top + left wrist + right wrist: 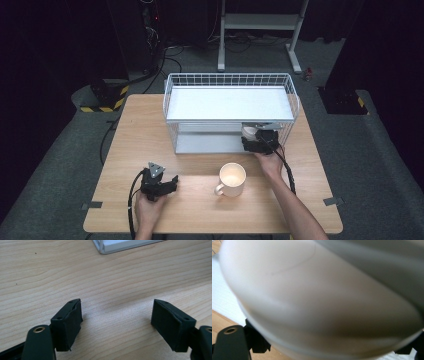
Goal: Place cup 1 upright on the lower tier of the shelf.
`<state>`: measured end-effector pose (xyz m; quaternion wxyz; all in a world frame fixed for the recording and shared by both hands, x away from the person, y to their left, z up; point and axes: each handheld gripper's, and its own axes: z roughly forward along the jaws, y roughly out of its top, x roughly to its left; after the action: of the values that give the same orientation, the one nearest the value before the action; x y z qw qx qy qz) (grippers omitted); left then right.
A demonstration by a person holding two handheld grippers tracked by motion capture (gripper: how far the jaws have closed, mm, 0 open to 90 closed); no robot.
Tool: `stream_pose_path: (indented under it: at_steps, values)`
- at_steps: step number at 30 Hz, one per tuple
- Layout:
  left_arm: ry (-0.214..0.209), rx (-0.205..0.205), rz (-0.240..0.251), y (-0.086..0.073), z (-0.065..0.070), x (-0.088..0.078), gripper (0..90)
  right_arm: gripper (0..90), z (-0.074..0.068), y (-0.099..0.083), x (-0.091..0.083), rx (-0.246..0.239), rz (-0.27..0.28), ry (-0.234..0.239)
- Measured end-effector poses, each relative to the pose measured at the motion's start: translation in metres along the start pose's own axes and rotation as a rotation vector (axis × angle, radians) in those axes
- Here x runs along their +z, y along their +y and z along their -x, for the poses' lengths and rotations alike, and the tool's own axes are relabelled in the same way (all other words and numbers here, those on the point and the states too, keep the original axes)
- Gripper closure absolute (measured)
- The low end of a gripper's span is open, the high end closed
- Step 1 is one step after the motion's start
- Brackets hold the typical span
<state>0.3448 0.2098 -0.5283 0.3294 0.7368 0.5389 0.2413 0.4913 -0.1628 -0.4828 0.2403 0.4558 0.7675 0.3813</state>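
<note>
Your right claw (257, 142) sits inside the lower tier of the wire rack (172, 107), jaws spread wide around a white bowl (317, 302); whether the pads press it, you cannot tell. Pull back carelessly and the bowl could catch the shelf above. Your left claw (116, 322) rests spread and empty on the counter (125, 130), near the mug (231, 180)

I see the rack (230, 102) at the table's (150, 125) back. The mug (231, 179) stands before it; a bowl (248, 132) sits on its lower shelf, at the right.
</note>
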Motion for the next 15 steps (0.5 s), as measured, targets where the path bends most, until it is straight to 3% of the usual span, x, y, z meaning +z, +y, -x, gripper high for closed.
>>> stream_pose_path:
  at_steps: [15]
  values:
    - [0.0,0.0,0.0,0.0,0.0,-0.0001,25.0,9.8,0.0012,-0.0064,-0.0074,0.006,0.0,-0.003]
